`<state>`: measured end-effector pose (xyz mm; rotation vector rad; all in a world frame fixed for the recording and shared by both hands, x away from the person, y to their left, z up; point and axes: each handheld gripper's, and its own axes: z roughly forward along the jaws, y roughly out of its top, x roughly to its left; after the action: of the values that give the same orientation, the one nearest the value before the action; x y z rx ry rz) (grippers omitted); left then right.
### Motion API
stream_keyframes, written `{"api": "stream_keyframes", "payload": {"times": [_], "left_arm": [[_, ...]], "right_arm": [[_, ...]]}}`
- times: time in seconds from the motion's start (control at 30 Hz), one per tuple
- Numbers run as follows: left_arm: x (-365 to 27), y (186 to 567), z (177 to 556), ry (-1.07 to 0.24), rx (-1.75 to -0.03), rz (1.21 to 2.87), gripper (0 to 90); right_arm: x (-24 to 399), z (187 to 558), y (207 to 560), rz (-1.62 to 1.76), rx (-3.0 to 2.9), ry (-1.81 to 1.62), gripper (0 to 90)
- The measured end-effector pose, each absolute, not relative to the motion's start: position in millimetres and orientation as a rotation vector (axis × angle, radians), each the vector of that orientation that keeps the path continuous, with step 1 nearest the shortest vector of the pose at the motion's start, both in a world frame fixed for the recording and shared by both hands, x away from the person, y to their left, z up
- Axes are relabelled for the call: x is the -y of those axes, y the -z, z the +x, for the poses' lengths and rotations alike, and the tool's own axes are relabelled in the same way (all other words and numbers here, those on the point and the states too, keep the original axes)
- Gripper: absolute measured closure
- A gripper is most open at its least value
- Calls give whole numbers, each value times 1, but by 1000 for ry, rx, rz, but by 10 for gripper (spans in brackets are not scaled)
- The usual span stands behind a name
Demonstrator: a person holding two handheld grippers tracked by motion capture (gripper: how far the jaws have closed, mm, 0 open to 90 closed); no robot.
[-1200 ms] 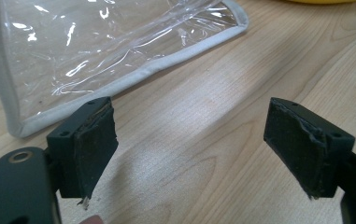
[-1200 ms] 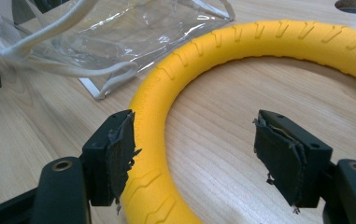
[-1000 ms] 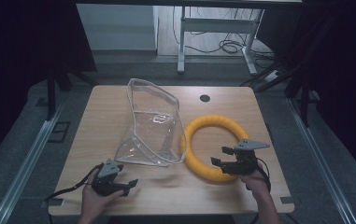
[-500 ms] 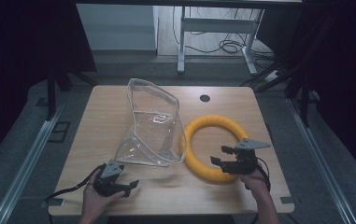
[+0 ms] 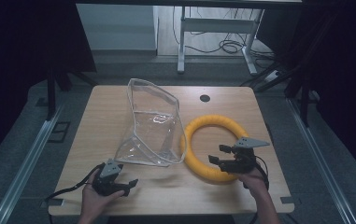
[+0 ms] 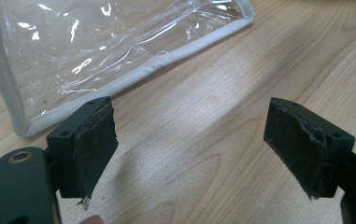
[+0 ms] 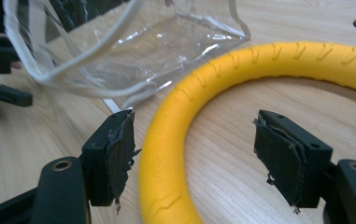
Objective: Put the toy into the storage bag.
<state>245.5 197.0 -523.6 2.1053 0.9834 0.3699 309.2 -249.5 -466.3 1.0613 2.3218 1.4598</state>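
Observation:
A yellow ring [image 5: 215,144] lies flat on the wooden table [image 5: 110,112], right of centre. A clear plastic bag [image 5: 153,123] with a pale trim stands open beside it, touching its left side. My right gripper [image 5: 218,155] is open over the ring's near part; in the right gripper view its jaws straddle the ring's band [image 7: 175,140], with the bag [image 7: 119,51] beyond. My left gripper [image 5: 128,186] is open near the front edge, short of the bag's near corner. In the left gripper view bare wood lies between its jaws, with the bag's trim [image 6: 133,70] ahead.
A dark round hole [image 5: 205,98] sits in the tabletop at the back right. Metal floor rails [image 5: 24,163] run along both sides of the table. A desk frame with cables [image 5: 222,42] stands on the floor behind.
My left gripper has shifted slightly right along the front edge. The right gripper, the ring and the bag have stayed in place.

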Motion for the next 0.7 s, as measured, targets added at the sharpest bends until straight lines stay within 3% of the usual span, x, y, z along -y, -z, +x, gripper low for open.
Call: {"api": "stream_keyframes", "payload": {"times": [0.3, 0.7], "left_arm": [[-197, 524, 247, -368, -979, 2110, 170], [-193, 526, 247, -351, -974, 2118, 170]], "right_arm": [[249, 313, 447, 1016, -2417, -1371, 297], [217, 325, 429, 816, -2740, -975, 307]]}}
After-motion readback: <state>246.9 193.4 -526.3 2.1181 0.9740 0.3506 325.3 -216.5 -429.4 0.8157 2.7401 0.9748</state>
